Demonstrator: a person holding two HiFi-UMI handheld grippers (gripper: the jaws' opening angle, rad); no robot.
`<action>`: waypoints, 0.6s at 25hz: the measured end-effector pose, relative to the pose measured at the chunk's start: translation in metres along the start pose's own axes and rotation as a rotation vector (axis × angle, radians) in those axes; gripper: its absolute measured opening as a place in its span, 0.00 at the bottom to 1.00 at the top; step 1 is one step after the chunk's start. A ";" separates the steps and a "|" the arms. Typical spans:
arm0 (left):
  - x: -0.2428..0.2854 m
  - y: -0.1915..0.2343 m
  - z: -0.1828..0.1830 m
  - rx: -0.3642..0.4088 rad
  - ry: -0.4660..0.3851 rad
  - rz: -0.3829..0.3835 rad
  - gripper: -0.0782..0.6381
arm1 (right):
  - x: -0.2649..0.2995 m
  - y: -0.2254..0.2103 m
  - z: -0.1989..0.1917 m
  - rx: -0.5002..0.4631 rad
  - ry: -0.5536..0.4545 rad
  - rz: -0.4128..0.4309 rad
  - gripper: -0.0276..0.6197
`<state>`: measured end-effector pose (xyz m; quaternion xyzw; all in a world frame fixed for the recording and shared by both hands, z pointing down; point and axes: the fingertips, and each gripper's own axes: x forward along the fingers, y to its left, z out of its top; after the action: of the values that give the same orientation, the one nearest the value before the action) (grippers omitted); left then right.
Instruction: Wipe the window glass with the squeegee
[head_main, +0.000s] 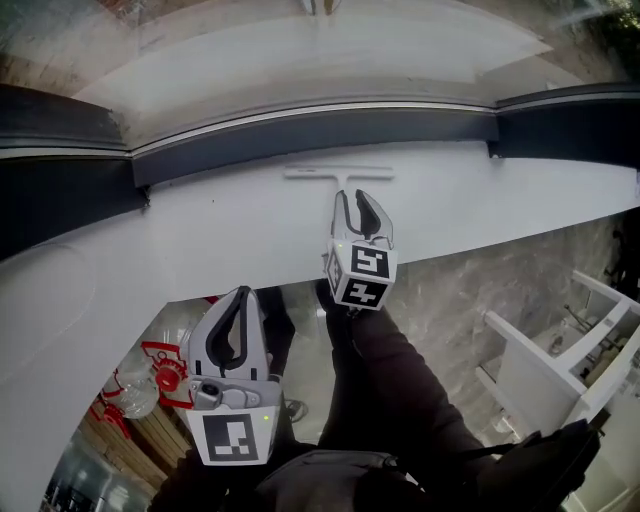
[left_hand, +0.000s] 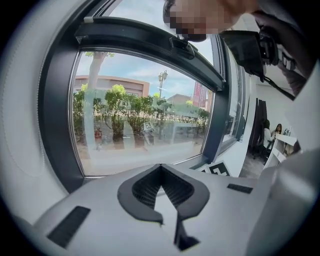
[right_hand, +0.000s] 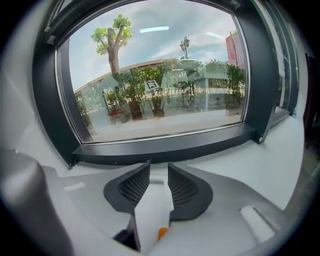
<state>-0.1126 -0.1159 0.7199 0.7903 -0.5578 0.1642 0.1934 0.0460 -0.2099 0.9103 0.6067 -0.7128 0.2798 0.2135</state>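
The white squeegee (head_main: 338, 173) lies flat on the white window sill (head_main: 180, 240), its blade along the dark lower frame (head_main: 300, 130) of the window glass (head_main: 300, 60). My right gripper (head_main: 352, 195) stands open over the sill, with the squeegee's handle (right_hand: 152, 205) between its jaws and a narrow gap beside it. My left gripper (head_main: 241, 293) hangs below the sill's front edge, shut and empty. In the left gripper view its pads (left_hand: 150, 187) meet at the tip, facing the glass (left_hand: 140, 125).
The sill's front edge runs across the head view, with my legs and the floor below it. A white stand (head_main: 560, 360) is at lower right. Red-and-white things (head_main: 160, 375) sit at lower left. Seated people (left_hand: 276, 131) are far off to the right.
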 end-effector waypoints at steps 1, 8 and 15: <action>0.003 0.002 -0.003 -0.006 0.002 0.005 0.11 | 0.007 -0.001 -0.004 -0.002 0.008 -0.003 0.17; 0.017 0.008 -0.012 -0.019 0.000 0.031 0.11 | 0.039 -0.012 -0.026 -0.019 0.059 -0.027 0.20; 0.018 0.004 -0.009 -0.020 -0.024 0.038 0.11 | 0.052 -0.019 -0.046 -0.027 0.106 -0.034 0.20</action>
<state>-0.1110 -0.1270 0.7370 0.7795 -0.5765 0.1527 0.1916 0.0537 -0.2209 0.9809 0.6001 -0.6937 0.2983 0.2640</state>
